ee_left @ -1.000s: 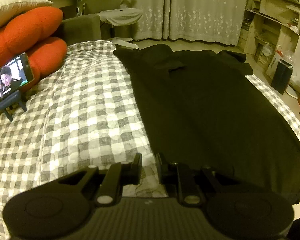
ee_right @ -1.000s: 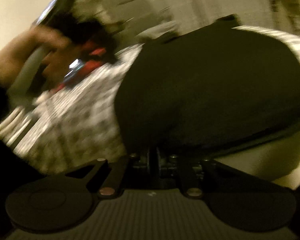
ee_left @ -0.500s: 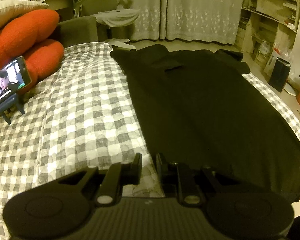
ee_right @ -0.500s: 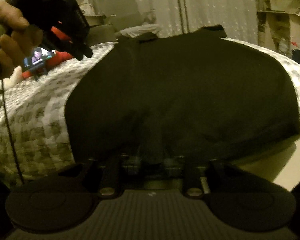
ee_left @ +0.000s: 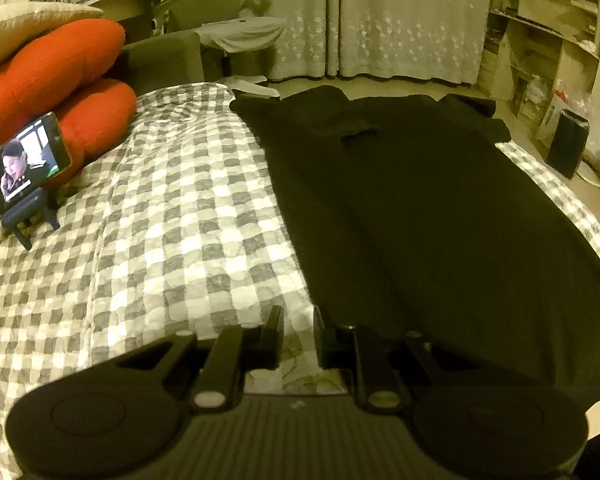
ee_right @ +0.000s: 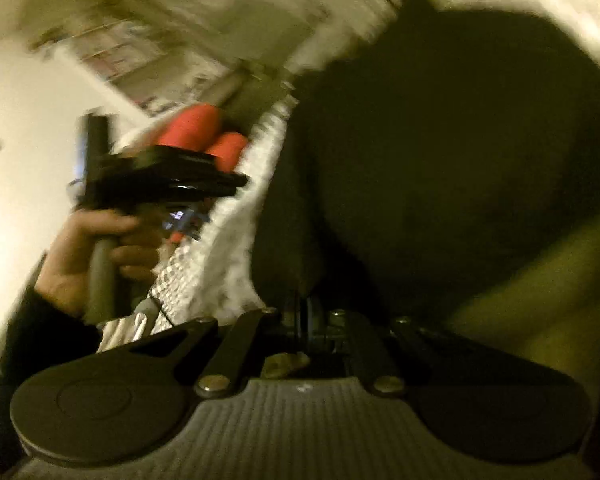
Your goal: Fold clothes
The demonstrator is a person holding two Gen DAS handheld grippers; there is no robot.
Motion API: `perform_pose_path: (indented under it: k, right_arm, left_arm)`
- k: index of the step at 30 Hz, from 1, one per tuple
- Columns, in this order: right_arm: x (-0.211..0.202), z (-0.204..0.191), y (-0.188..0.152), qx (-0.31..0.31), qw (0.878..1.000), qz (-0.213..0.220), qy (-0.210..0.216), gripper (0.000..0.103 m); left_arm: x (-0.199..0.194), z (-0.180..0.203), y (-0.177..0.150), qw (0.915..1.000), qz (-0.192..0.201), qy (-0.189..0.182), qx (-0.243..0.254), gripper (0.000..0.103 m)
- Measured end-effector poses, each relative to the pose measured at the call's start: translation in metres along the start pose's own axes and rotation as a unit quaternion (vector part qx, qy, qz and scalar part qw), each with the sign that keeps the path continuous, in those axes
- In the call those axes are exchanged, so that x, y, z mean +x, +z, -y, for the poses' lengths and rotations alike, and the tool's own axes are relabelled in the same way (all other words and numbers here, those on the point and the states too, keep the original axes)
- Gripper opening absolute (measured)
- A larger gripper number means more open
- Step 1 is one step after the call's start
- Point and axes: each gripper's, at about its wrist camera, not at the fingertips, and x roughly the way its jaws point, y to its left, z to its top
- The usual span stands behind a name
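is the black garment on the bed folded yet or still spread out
Mostly spread out. The black garment lies flat and long across the checkered bedspread; only a small flap near its far end is turned over.

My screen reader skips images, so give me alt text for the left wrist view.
A black garment lies spread flat on a grey-checked bedspread. The left tongs hover slightly open at its near edge, gripping nothing. A phone on a stand plays video beside red cushions.
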Motion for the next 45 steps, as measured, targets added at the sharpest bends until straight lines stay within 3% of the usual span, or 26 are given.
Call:
perform_pose_path:
  k: [4,8,10,13,17,18,22,24,28,34,35,37,38,39,45]
  right_arm:
    - [0.005,0.009,-0.002,-0.001,0.999,-0.004,-0.047,0.005]
    - [0.011,-0.002,-0.012,-0.054,0.997,-0.023,-0.058,0.005]
    - [0.006,-0.004,-0.011,-0.073,0.994,-0.002,-0.084,0.005]
    - [-0.004,0.003,-0.005,-0.055,0.994,0.018,-0.089,0.005]
    - [0.011,0.001,-0.011,-0.072,0.993,-0.007,-0.095,0.006]
    - [0.014,0.006,-0.01,-0.056,0.993,-0.009,-0.099,0.013]
    - [0.021,0.023,-0.011,0.008,0.995,-0.019,-0.099,0.02]
    - [0.019,0.022,-0.016,0.007,0.996,-0.02,-0.082,0.044]
    - [0.035,0.01,-0.026,0.0,0.998,-0.024,-0.05,0.046]
    - [0.052,0.01,-0.026,0.031,0.998,-0.012,-0.045,0.046]
    - [0.052,0.013,-0.025,0.045,0.998,-0.011,-0.038,0.046]
    - [0.051,0.013,-0.023,0.053,0.998,-0.006,-0.029,0.026]
    - [0.049,0.012,-0.023,0.054,0.998,-0.008,-0.027,0.006]
    - [0.048,0.012,-0.023,0.056,0.998,-0.01,-0.025,0.002]
    - [0.041,0.002,-0.036,0.067,0.997,-0.02,-0.014,0.002]
  left_arm:
    - [0.005,0.006,-0.002,0.9998,-0.007,0.005,0.017,0.016]
    - [0.008,0.007,-0.002,0.9996,-0.011,0.01,0.024,0.016]
    - [0.007,0.005,-0.003,0.9996,-0.011,0.011,0.021,0.016]
    - [0.006,0.004,-0.002,0.9997,-0.01,0.01,0.019,0.016]
    - [0.006,0.007,-0.002,0.9996,-0.01,0.007,0.024,0.016]
    - [0.006,0.008,-0.003,0.9996,-0.01,0.006,0.027,0.016]
    - [0.005,0.005,-0.002,0.9997,-0.008,0.004,0.022,0.016]
    - [0.004,0.005,-0.001,0.9998,-0.007,0.003,0.019,0.016]
    - [0.003,0.006,-0.001,0.9998,-0.005,0.001,0.021,0.016]
    - [0.002,0.005,-0.001,0.9998,-0.002,-0.001,0.019,0.016]
    - [0.002,0.005,0.0,0.9998,-0.001,-0.002,0.019,0.016]
    - [0.002,0.006,0.0,0.9998,-0.001,-0.002,0.021,0.016]
    - [0.002,0.006,0.0,0.9998,-0.001,-0.002,0.021,0.016]
    - [0.002,0.005,0.0,0.9998,-0.001,-0.002,0.021,0.016]
    - [0.002,0.005,0.0,0.9998,-0.002,0.0,0.019,0.016]
